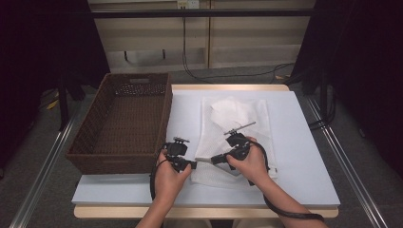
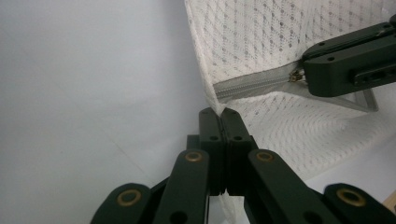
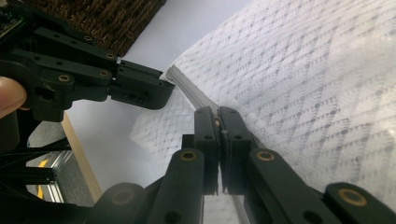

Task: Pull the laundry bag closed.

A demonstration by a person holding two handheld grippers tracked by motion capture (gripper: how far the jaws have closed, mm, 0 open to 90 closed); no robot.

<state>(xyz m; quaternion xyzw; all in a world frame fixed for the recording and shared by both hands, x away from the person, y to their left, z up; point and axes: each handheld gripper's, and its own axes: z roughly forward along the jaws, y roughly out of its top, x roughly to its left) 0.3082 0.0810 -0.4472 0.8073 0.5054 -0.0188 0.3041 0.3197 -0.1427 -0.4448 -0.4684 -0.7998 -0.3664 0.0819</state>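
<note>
A white mesh laundry bag (image 1: 233,137) lies flat on the pale blue mat (image 1: 294,156), with white cloth (image 1: 230,111) showing at its far end. A grey zipper (image 2: 252,84) runs along its near-left edge. My left gripper (image 1: 194,163) is shut on the bag's corner, and the mesh (image 2: 261,37) is pinched between its jaws (image 2: 218,112). My right gripper (image 1: 214,159) faces it from the right, a short way along the zipper. It is shut on the zipper pull (image 2: 295,75), whose brass shows between the jaws (image 3: 218,112). The left gripper (image 3: 166,88) appears just beyond.
A brown wicker basket (image 1: 124,118) stands left of the mat, close to my left hand. The table's wooden front edge (image 1: 204,211) runs below the forearms. Cables and a cabinet lie on the floor beyond the table.
</note>
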